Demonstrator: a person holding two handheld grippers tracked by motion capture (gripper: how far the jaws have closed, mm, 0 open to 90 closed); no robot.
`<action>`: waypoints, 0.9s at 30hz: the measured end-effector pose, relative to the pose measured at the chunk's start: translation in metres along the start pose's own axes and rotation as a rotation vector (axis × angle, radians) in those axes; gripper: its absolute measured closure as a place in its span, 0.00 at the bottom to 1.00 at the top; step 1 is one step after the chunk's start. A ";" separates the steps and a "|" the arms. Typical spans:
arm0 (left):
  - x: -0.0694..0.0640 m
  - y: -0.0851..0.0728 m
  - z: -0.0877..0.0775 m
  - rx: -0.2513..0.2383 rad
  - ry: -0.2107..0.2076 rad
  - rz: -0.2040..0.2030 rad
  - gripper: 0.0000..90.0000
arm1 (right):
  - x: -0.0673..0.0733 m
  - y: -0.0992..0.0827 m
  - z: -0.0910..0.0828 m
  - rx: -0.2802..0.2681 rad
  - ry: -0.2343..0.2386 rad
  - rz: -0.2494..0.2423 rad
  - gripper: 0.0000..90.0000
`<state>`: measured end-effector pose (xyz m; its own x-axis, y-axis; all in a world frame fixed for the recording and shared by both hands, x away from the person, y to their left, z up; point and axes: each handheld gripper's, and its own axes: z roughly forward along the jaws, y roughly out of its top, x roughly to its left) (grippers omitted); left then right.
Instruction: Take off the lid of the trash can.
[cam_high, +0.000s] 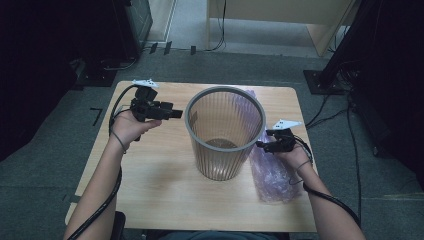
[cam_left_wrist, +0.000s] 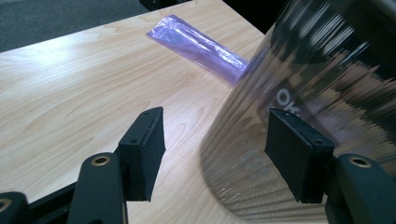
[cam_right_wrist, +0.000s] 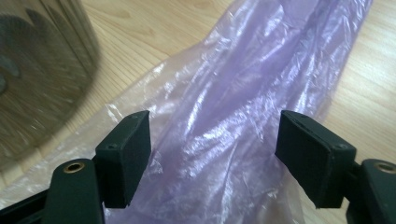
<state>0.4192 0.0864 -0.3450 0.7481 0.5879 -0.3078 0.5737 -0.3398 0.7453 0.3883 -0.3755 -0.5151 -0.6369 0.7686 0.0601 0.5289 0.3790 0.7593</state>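
Note:
A ribbed, see-through waste bin (cam_high: 223, 131) stands upright in the middle of the wooden table (cam_high: 150, 170). A purple plastic bag (cam_high: 272, 172) lies flat on the table to the bin's right, partly behind it. My left gripper (cam_high: 175, 114) hovers left of the bin's rim, open and pointing at it. In the left gripper view the bin wall (cam_left_wrist: 327, 70) fills the right side, with the open left gripper (cam_left_wrist: 215, 135) close to it and the bag (cam_left_wrist: 196, 44) beyond. My right gripper (cam_high: 261, 145) is open above the bag, beside the bin. In the right gripper view the open right gripper (cam_right_wrist: 215, 140) hangs over the bag (cam_right_wrist: 224, 93), apart from it.
The table's edges lie close around the bin and bag. Grey carpet (cam_high: 45, 165) surrounds the table, with cables and dark equipment stands (cam_high: 330, 75) at the back and right. Bare wood stretches in front of the bin and along the left side.

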 end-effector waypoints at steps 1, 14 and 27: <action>-0.001 0.003 -0.001 0.011 0.008 0.008 0.41 | 0.000 -0.001 0.000 0.003 -0.003 -0.004 0.30; -0.005 0.024 -0.009 -0.001 0.013 0.022 0.42 | 0.001 -0.006 0.005 0.017 -0.030 -0.014 0.26; -0.014 0.050 -0.019 0.022 0.043 0.049 0.41 | 0.002 -0.006 0.006 0.026 -0.019 -0.031 0.21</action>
<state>0.4306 0.0753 -0.2922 0.7606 0.6009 -0.2458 0.5447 -0.3846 0.7453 0.3877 -0.3729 -0.5233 -0.6423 0.7661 0.0242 0.5238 0.4156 0.7436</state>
